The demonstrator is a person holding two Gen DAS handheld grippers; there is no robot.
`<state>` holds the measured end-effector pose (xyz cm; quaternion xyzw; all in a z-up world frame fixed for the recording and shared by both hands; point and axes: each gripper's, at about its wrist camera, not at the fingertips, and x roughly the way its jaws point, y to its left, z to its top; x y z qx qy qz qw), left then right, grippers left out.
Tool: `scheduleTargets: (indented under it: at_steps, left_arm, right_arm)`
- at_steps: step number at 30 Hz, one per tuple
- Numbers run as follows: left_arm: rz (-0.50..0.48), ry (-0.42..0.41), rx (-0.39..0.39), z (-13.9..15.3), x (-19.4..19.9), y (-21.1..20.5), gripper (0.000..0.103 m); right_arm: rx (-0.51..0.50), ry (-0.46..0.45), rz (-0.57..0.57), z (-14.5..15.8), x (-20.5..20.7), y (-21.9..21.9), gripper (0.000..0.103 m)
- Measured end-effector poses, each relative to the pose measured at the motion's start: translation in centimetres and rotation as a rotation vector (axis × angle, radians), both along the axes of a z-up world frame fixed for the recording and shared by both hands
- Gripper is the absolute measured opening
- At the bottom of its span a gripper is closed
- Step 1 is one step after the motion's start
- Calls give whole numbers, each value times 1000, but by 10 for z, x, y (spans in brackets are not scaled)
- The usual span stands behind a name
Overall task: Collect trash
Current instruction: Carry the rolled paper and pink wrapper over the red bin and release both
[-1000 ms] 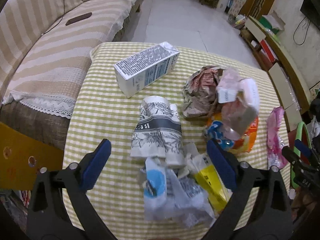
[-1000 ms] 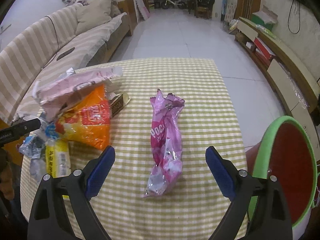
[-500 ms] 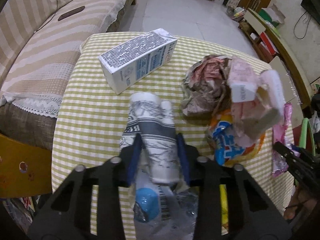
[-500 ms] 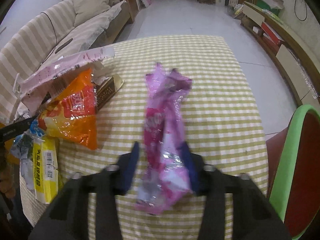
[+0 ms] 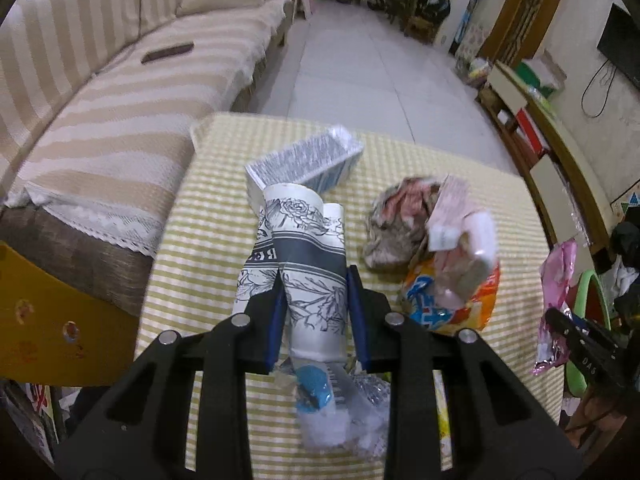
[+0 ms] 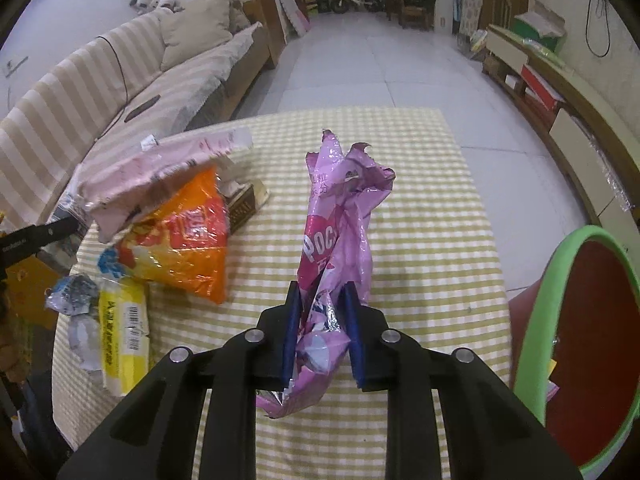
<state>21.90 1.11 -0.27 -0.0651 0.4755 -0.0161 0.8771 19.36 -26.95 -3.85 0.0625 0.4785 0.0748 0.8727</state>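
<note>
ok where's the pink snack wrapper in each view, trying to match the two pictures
Left wrist view: the pink snack wrapper hangs at the far right edge, beyond the table.
Right wrist view: centre, standing up from the right gripper, whose pads are shut on its lower part.
Shared landmark: the orange snack bag.

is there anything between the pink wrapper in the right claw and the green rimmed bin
Nothing visible. The right claw is shut on the pink wrapper, and the green-rimmed bin stands just off the table's right edge. Only bare checked tablecloth lies between them; the other trash sits on the left.
</note>
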Motion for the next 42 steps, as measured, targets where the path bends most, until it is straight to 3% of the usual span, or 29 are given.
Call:
scheduleTargets:
  at_steps: [8, 25, 42]
  left_arm:
    - [-25, -65, -23, 32, -25, -3, 28]
    - [-169, -128, -53, 68, -82, -39, 28]
    - [-266, -143, -76, 84, -94, -83, 28]
  right_arm:
    - [26, -64, 24, 29, -30, 1, 21]
    - [67, -141, 36, 72, -89, -1, 21]
    - [94, -183, 9, 94, -113, -27, 21]
